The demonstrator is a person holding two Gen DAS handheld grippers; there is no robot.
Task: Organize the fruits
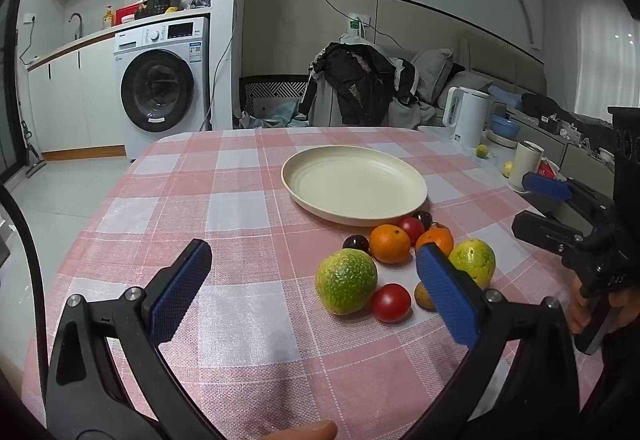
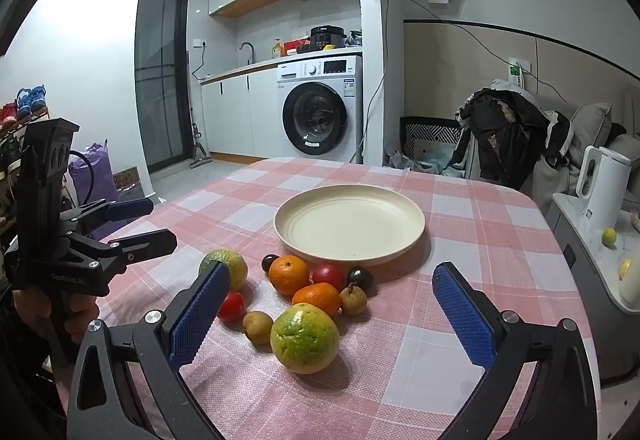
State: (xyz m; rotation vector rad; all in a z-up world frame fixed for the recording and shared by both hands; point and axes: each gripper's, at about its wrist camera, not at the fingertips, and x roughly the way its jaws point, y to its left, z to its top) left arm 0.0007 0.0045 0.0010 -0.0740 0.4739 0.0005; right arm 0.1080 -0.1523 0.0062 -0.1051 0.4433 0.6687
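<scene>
Fruit cluster (image 2: 304, 304) lies loose on the tabletop (image 2: 440, 320), just before the empty plate (image 2: 349, 224). Nothing moved yet, I judge. Left tongs (image 1: 312, 288) and right tongs (image 2: 332, 316) both spread wide, empty. Next: straddle the nearest guava (image 2: 305, 338), close, carry it to the plate.

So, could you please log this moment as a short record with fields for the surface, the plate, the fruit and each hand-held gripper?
surface: table with pink checked cloth
plate: cream plate, nothing on it
fruit: on the cloth beside the plate; two guavas, two oranges, two tomatoes, two dark plums, two small brown fruits
left hand-held gripper: open, holding nothing
right hand-held gripper: open, holding nothing
</scene>
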